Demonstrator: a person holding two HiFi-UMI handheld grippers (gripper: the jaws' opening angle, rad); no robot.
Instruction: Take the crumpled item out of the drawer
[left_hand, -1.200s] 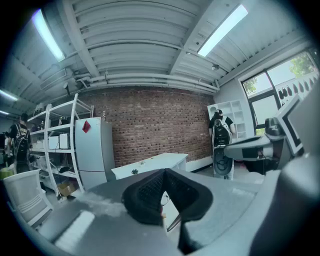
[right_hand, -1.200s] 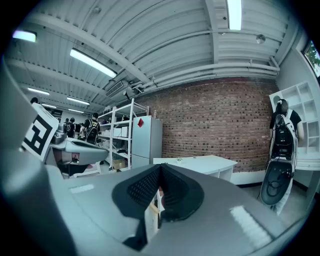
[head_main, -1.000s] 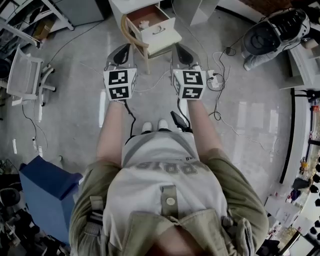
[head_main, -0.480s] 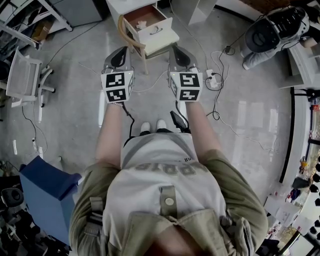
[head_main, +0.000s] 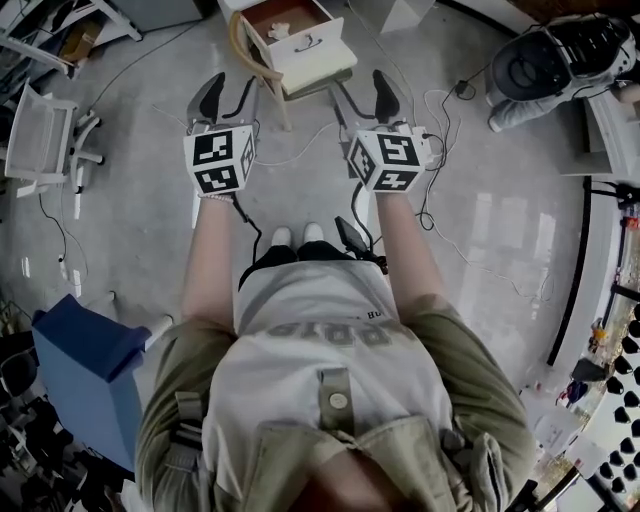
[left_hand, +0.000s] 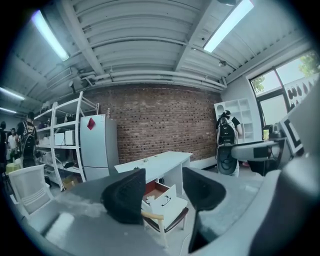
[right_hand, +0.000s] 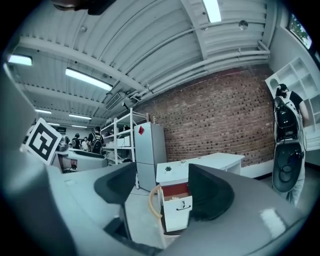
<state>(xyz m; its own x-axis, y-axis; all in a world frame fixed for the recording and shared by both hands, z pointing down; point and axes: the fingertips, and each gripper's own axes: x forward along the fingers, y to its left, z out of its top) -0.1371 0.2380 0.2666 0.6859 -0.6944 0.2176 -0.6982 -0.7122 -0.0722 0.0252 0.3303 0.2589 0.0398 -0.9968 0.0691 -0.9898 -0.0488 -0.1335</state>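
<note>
The left hand-held gripper (head_main: 226, 98) and right hand-held gripper (head_main: 364, 98), jaws just opened, stand released with nothing between them, apart from the open white drawer (head_main: 306, 46), where the crumpled item (head_main: 279, 31) lies inside.

Looking along my left gripper (left_hand: 162, 192), I see its jaws apart, having just been opening, with nothing gripped. Framed in the gap, well off, a white desk (left_hand: 152, 162) has its drawer (left_hand: 170, 201) open with a pale crumpled item (left_hand: 150, 198) inside. A chair (left_hand: 172, 220) stands just before it.
</note>
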